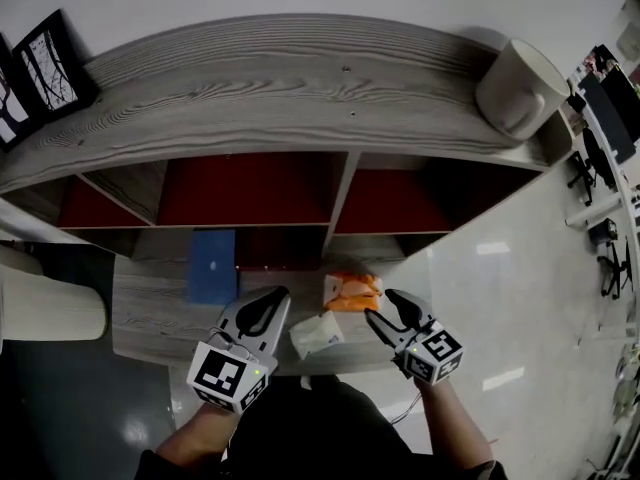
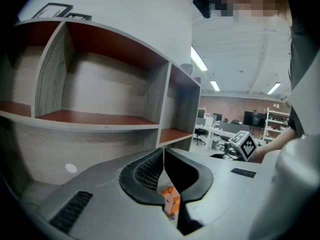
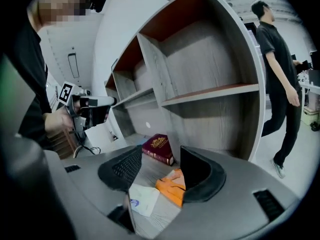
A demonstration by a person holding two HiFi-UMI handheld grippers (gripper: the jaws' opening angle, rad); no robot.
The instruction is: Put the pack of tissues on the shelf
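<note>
Pickup not done yet: white tissue pack [image 1: 317, 335] lies at front edge of shelf unit's [image 1: 300, 78] base board, just beside orange pack [image 1: 352, 291], R gripper [image 1: 381, 304] gaping & empty near it, L gripper [image 1: 277, 296] closed on nothing, so grab & shelving remain.

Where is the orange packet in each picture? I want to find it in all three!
Head view: the orange soft packet lies low in the middle, by the right gripper.
Left gripper view: a sliver at the bottom, below the shut left gripper.
Right gripper view: low middle, seen between the open jaws.
Shared landmark: the grey wooden shelf with red insides.
</note>
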